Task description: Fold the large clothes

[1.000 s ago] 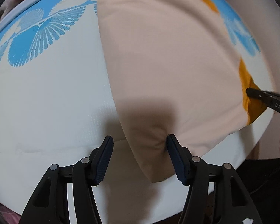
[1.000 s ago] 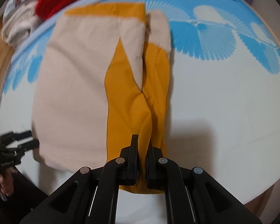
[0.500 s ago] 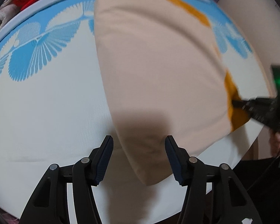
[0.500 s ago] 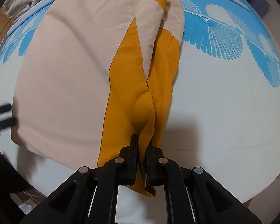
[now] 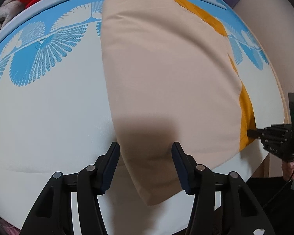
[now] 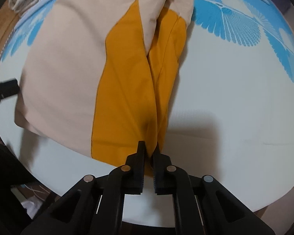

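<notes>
Two claws work a beige-and-mustard garment (image 5: pixel 166 82) lying on the white, blue-feathered bench (image 5: pixel 49 117): the left claw (image 5: pixel 145 168) is closing astride its beige corner, the right claw (image 6: pixel 149 150) clamped on its mustard edge.

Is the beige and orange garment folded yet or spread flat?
Folded. The garment lies doubled on the table, with layered orange edges meeting where the right hand-held gripper pinches them.
</notes>
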A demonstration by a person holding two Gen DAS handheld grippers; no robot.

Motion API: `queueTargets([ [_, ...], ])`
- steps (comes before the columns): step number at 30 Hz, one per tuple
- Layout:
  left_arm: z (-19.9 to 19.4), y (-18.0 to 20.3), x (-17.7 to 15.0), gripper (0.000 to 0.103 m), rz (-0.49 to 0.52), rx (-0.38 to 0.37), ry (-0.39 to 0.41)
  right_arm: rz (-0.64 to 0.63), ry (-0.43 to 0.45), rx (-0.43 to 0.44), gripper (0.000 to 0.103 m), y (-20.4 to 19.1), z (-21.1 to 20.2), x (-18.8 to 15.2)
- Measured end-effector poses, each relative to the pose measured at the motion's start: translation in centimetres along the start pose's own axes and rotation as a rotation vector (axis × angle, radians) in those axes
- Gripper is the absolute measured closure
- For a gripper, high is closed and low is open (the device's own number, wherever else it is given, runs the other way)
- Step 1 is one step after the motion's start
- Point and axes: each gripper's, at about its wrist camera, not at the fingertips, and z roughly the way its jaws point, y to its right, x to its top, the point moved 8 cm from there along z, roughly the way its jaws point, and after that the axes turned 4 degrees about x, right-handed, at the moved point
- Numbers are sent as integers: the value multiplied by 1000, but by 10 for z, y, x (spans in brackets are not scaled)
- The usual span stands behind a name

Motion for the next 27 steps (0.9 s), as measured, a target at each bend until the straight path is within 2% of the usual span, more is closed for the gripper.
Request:
queueTargets([
  [3,20,0,-3,48,33,71,-69,16,-33,-51,100,6,6,-6],
  [5,21,-2,1,49,27,68,-84,25,-61,-106,102,14,8,-10],
  [6,16,-1,3,48,22,53,-79,40,-48,-132,102,21,3,-8],
  [7,12,-1,7,48,19,43,-67,64,-6,-146,102,28,-8,-2],
  [9,-3,0,16,53,25,30,-26,113,133,-162,99,39,-42,13],
  [10,-12,0,21,53,35,32,2,139,247,-157,98,42,-68,22],
  [12,-21,-2,27,52,41,35,36,154,415,-128,91,41,-105,34],
  [14,-20,-8,34,52,35,34,42,171,526,-78,58,35,-127,45],
  [15,-20,-10,35,52,30,34,39,178,546,-57,54,31,-129,50],
  [19,-9,-12,37,52,28,51,19,185,574,43,53,12,-123,83],
  [22,3,-25,44,52,16,58,-2,225,554,79,53,8,-107,108],
  [27,7,-28,47,50,-28,43,-11,334,497,193,53,20,-65,157],
])
